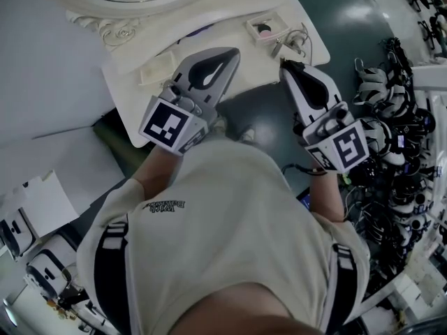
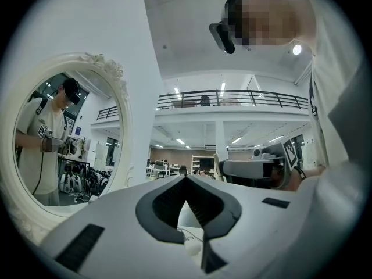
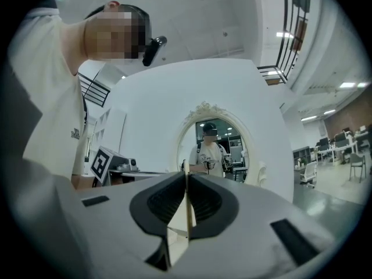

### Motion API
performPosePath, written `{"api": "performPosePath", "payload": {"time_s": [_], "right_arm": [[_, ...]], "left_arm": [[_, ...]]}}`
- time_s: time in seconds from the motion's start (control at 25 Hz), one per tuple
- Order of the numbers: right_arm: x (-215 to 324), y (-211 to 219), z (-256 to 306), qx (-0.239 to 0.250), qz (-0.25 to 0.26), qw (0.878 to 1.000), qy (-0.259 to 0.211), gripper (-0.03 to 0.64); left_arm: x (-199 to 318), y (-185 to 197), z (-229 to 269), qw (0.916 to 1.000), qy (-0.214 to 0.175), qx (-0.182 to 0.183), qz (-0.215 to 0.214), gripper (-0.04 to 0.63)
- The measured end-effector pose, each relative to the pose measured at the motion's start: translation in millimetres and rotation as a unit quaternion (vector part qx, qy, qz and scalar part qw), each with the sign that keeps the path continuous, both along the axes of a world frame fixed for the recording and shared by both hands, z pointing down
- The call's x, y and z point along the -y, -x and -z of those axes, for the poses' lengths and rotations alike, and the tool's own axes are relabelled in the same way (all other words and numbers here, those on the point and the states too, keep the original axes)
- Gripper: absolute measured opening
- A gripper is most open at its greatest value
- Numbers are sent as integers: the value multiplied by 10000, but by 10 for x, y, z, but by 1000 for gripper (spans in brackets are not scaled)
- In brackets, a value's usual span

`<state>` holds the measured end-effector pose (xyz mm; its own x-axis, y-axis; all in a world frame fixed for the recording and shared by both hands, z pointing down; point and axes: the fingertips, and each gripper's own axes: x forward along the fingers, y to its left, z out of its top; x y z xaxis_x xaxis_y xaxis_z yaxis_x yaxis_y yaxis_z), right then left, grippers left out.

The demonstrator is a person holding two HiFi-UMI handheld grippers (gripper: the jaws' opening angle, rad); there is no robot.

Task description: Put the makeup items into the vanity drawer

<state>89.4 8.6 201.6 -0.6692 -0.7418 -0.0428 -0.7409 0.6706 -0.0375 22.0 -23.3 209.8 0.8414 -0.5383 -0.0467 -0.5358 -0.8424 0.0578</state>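
White vanity top [image 1: 230,33] bears a pink compact [image 1: 264,28] just beyond my right gripper [image 1: 283,63], whose jaws pinch a thin pale strip [image 3: 186,202] seen edge-on, while my left gripper [image 1: 235,51] is pressed together tip to tip.

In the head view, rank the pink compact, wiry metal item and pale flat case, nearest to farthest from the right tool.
From the right tool:
1. wiry metal item, just beyond its tip.
2. pink compact, up and to the left.
3. pale flat case, far to the left.
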Motion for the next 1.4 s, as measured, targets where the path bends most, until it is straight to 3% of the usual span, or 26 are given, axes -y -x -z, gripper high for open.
{"api": "performPosePath", "payload": {"time_s": [0.56,0.92,1.4], "right_arm": [[115,-115,-58,119,-101,9999,17,21],[841,-309,-362,-653,-170,9977,-43,21],[1916,-354,-1262,-1660,65,9861,91,21]], "left_arm": [[86,-49,-104,9998,96,148,86,12],[707,-146,-282,9991,17,318,297,12],[1575,-279,-1150,9946,636,693,433,12]]}}
